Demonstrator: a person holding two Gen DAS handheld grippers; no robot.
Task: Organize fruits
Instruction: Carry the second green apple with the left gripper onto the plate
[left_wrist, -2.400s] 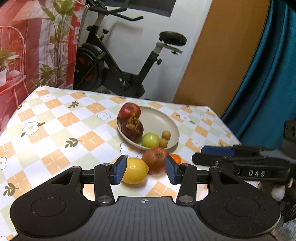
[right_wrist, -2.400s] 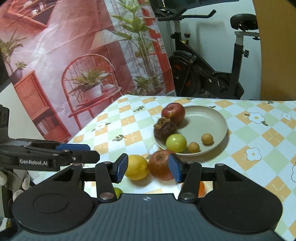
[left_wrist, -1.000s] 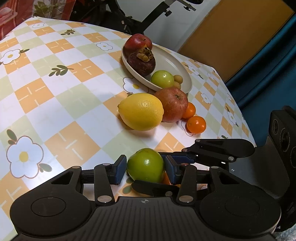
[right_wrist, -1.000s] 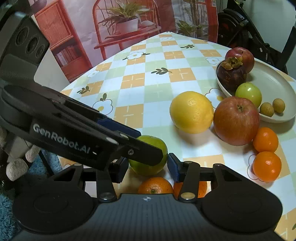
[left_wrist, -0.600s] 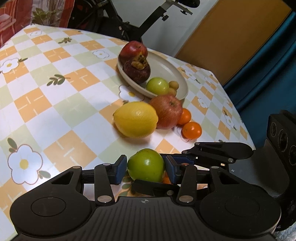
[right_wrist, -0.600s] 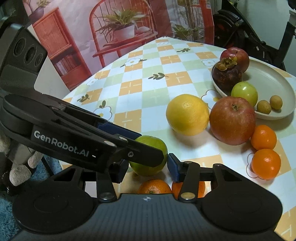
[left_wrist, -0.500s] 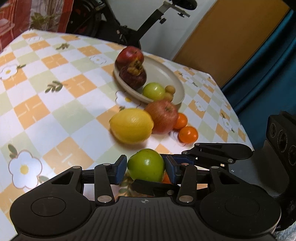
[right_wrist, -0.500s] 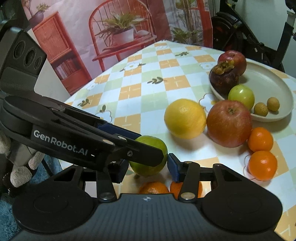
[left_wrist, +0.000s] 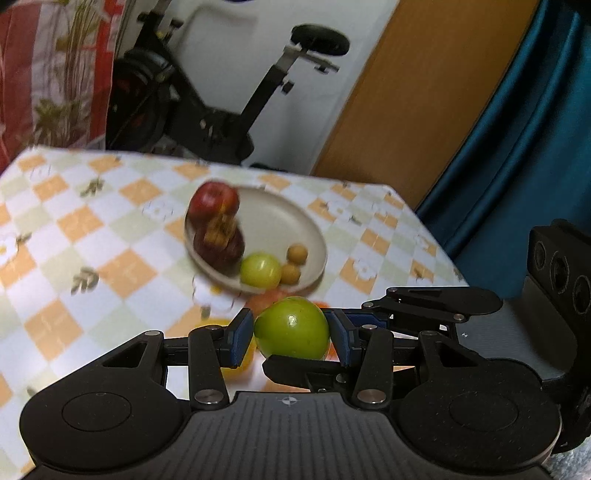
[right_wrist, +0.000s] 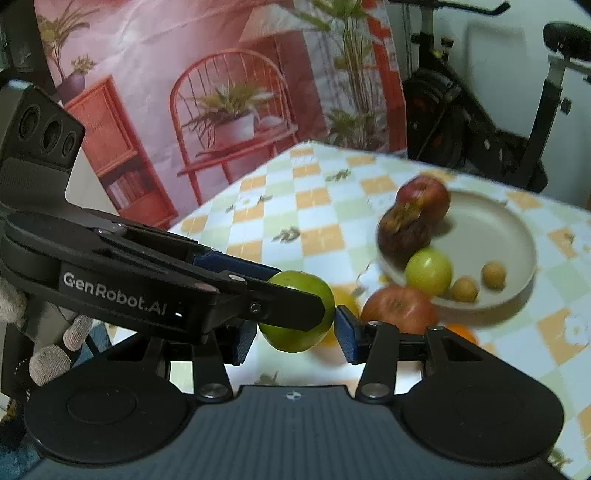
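- Left gripper and right gripper, blue ribbed pads part-open, both clamp one smooth round green apple above the checkered tablecloth.
- Matte beige plate beyond.

White wall at upper centre, with black exercise bike in front. Wooden door upper right, teal curtain at far right. Red printed backdrop with chair and plants at upper left.
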